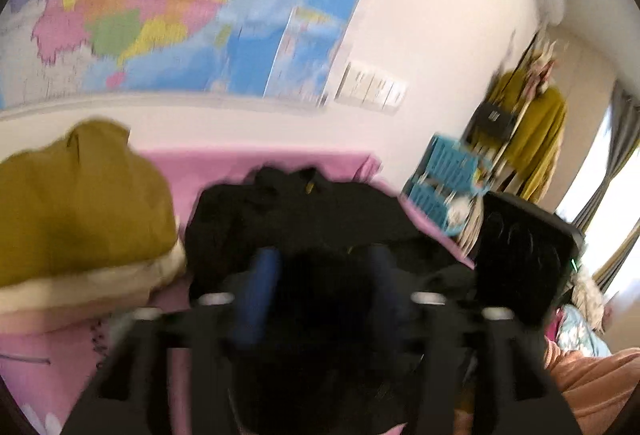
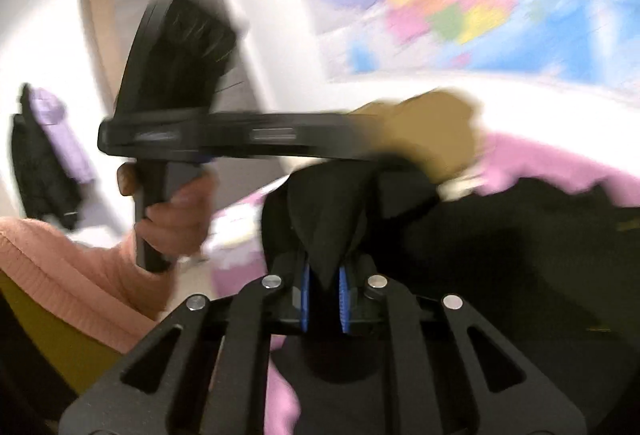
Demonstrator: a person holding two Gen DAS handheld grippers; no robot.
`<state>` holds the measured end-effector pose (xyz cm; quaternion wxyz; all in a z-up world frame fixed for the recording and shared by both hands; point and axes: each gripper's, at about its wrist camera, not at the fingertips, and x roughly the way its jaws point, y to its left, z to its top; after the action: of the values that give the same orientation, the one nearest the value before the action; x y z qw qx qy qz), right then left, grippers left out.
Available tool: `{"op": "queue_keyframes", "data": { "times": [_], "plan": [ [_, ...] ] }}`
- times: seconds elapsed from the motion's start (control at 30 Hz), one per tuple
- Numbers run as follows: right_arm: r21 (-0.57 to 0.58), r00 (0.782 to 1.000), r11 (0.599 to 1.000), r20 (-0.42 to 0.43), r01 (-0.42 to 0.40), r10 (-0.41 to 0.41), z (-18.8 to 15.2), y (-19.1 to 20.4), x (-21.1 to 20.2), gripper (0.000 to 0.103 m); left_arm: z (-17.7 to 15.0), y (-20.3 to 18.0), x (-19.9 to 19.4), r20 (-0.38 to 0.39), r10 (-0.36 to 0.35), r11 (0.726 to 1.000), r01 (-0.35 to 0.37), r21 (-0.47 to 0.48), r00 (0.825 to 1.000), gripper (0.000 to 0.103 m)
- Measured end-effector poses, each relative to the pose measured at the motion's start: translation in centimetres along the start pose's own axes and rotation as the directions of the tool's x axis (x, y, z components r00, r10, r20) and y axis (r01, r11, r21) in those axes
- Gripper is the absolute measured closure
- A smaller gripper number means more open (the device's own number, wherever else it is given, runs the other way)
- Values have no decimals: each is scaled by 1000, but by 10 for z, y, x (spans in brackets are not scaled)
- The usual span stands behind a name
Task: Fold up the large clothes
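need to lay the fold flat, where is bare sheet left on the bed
Bare pink sheet shows as a strip between the mustard coat and the black garment, and behind that garment's collar by the wall. The middle is crowded.

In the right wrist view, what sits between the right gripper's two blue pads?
A bunched fold of the black garment is pinched between the pads of the right gripper, rising in a peak. The right wrist view shows it.

wall map — blue basket | mustard coat — pink bedsheet
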<state>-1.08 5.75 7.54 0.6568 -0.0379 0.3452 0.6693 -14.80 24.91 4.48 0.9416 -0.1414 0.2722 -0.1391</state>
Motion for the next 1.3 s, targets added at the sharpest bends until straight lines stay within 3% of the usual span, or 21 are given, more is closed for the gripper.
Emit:
{"op": "queue_keyframes", "data": {
  "times": [0.03,0.13,0.2,0.3,0.33,0.4,0.43,0.47,0.57,0.67,0.8,0.87,0.9,0.93,0.97,1.0,1.07,1.17,1.2,1.23,1.3],
  "plan": [
    [6,999,999,5,33,-33,4,-8,-15,92,3,1,-6,29,4,1000,-4,2,1000,27],
    [15,978,978,-20,206,-206,13,-45,-69,92,6,7,-9,57,108,994,-108,-6,992,27],
    [41,933,934,-70,356,-353,7,-78,-98,92,2,12,7,29,218,976,-218,8,976,30],
    [127,889,891,-214,436,-405,-24,-127,-109,88,-16,21,50,-85,318,947,-313,69,944,37],
    [163,881,878,-246,449,-405,-38,-142,-109,81,-21,22,61,-115,331,942,-322,88,936,40],
    [205,825,823,-350,529,-443,-69,-170,-99,59,-31,31,93,-194,363,931,-347,110,911,44],
    [241,809,796,-377,556,-451,-83,-183,-95,53,-33,36,106,-221,362,932,-345,109,906,47],
    [267,809,784,-378,561,-451,-90,-187,-97,51,-34,40,113,-231,363,931,-347,111,903,48],
    [361,855,778,-285,514,-432,-104,-183,-124,36,-29,53,139,-237,411,911,-390,132,880,50],
    [372,881,799,-206,473,-426,-111,-174,-141,23,-21,59,159,-239,428,903,-404,147,871,50],
    [293,838,792,-299,535,-456,-122,-179,-119,21,-16,49,188,-221,481,866,-419,274,849,50],
    [294,841,799,-321,525,-435,-124,-180,-112,30,-16,47,205,-230,496,851,-417,318,837,62],
    [297,851,810,-324,506,-413,-125,-181,-108,52,-16,47,209,-230,498,848,-414,332,836,86],
    [288,857,821,-322,493,-402,-123,-180,-106,67,-13,48,213,-217,516,836,-432,340,828,102],
    [262,852,824,-311,502,-420,-119,-178,-106,73,-8,50,215,-185,559,808,-482,338,808,102],
    [244,852,829,-299,503,-429,-114,-175,-108,88,-1,52,213,-157,579,795,-512,325,800,102],
    [220,843,820,-248,529,-478,-98,-173,-120,92,19,60,205,-135,561,817,-520,250,817,103],
    [212,809,781,-129,587,-573,-64,-172,-154,95,38,61,197,-95,550,824,-521,223,830,103],
    [210,792,766,-87,608,-604,-51,-172,-165,102,44,61,197,-92,551,824,-524,217,829,102],
    [192,758,738,-62,647,-649,-39,-173,-174,102,45,61,197,-94,544,829,-517,215,834,102],
    [202,745,726,-34,658,-666,-25,-180,-185,102,43,54,192,-99,465,870,-434,234,880,97]
  ]
}}
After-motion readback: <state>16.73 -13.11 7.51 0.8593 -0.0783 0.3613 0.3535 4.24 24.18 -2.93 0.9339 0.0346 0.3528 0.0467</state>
